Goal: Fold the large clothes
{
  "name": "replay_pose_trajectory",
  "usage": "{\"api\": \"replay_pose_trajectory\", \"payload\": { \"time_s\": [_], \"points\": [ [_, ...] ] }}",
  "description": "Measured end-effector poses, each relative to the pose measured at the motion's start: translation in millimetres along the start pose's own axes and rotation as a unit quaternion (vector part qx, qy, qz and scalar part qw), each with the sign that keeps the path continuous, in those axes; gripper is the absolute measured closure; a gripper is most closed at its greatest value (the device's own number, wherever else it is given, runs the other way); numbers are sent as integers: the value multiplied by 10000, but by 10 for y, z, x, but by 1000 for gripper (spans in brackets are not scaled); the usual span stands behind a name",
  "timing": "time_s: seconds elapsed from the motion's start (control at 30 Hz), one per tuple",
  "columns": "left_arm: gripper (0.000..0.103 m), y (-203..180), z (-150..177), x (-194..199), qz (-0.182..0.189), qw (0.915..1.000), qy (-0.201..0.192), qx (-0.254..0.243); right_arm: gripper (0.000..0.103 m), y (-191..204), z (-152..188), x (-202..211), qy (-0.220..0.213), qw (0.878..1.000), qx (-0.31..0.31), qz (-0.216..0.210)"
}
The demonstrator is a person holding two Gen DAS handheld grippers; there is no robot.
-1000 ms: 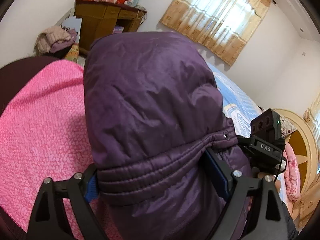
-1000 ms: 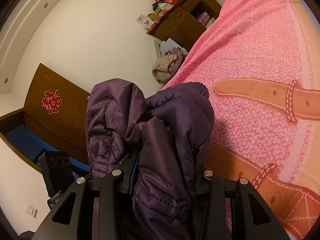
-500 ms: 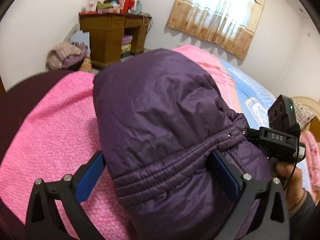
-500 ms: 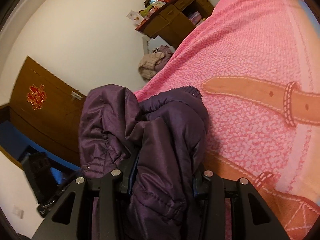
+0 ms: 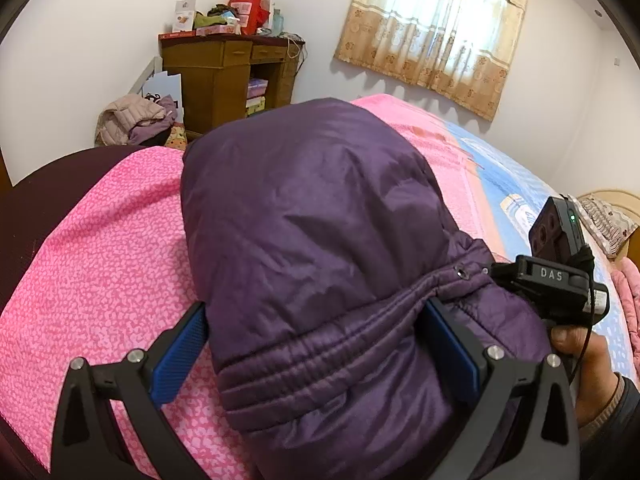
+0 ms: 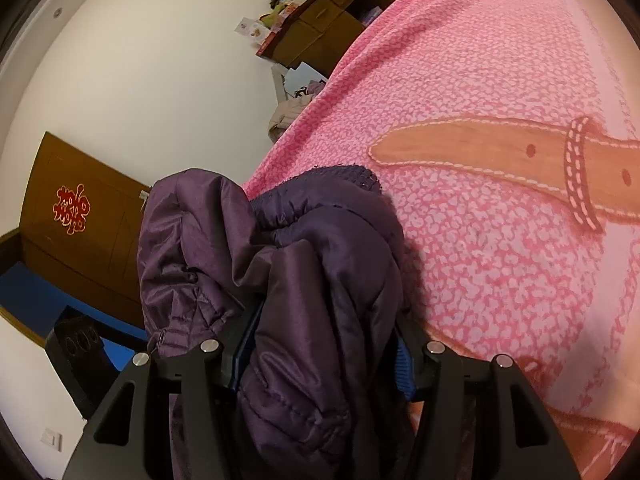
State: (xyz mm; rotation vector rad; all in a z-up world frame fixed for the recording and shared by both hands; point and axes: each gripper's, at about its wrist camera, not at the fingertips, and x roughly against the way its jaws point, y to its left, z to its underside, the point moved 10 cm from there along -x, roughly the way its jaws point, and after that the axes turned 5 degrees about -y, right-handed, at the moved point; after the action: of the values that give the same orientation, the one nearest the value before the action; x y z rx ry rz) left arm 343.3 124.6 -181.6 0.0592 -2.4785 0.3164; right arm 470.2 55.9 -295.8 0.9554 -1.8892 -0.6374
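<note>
A dark purple padded jacket [image 5: 312, 208] lies bunched on the pink blanket [image 5: 100, 264] of a bed. My left gripper [image 5: 314, 312] stands open at full width around its ribbed hem, and the blue pad on the left [image 5: 180, 344] is just off the fabric. In the right wrist view the jacket [image 6: 328, 248] is a thick fold between the pads of my right gripper [image 6: 326, 328]. Its jaws are opening, and the right blue pad [image 6: 402, 364] shows beside the fabric. The right gripper's body [image 5: 560, 276] and the hand holding it [image 5: 580, 356] appear at the jacket's right side.
A wooden desk [image 5: 224, 68] piled with boxes stands against the far wall, with a heap of clothes [image 5: 136, 118] beside it. A curtained window [image 5: 440, 28] is at the back right. A brown door [image 6: 80, 232] is left of the bed. Pink blanket [image 6: 500, 240] stretches to the right.
My left gripper's jaws have spread and let go of the jacket hem. My right gripper's jaws have widened around the fold, and the jacket has sunk onto the blanket.
</note>
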Motion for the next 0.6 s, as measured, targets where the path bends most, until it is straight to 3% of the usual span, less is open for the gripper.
{"api": "replay_pose_trajectory", "payload": {
  "time_s": [0.3,0.4,0.53,0.6],
  "points": [
    [0,-35,-18,-69,-71,10000,-20,52,48,92,35,37,28,9996,226,143],
    [0,-37,-34,-19,-98,9999,-26,38,44,178,-33,48,19,9992,269,298],
    [0,-55,-70,177,-405,9991,-72,-104,35,276,-117,268,-135,9992,126,358],
    [0,-158,-131,403,-525,9975,-353,-311,33,314,-205,478,-345,9990,-24,293]
  ]
}}
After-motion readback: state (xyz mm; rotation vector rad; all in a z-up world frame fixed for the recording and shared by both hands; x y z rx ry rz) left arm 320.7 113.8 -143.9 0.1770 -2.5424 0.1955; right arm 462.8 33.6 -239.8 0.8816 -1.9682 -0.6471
